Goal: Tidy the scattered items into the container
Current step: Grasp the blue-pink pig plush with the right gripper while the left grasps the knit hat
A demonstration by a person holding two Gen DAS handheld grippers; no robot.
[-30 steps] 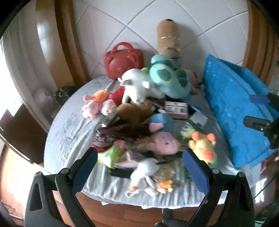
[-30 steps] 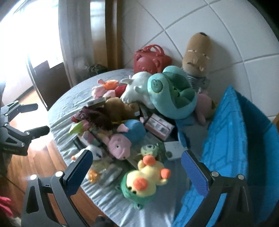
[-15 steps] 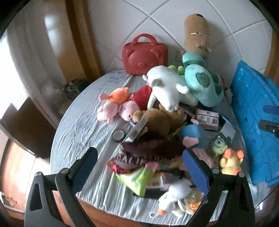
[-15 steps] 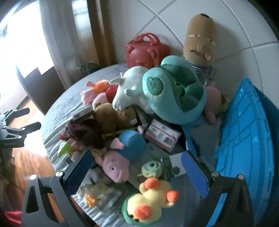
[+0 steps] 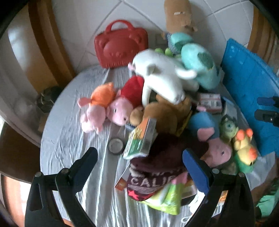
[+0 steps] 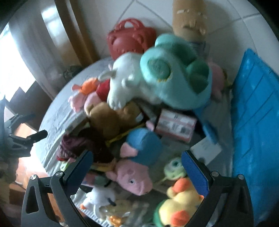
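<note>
Left fingers (image 5: 88,163) spread wide, empty, flanking maroon hat (image 5: 157,167); right fingers (image 6: 194,172) likewise, flanking pink pig (image 6: 134,179).

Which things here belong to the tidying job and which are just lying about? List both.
Job:
- blue container
- white plush
- teal plush
- pink pig plush
- yellow duck plush
- maroon hat
- both open claws: left, right

Lying about:
- wooden door frame
- tiled wall
- grey tablecloth
</note>
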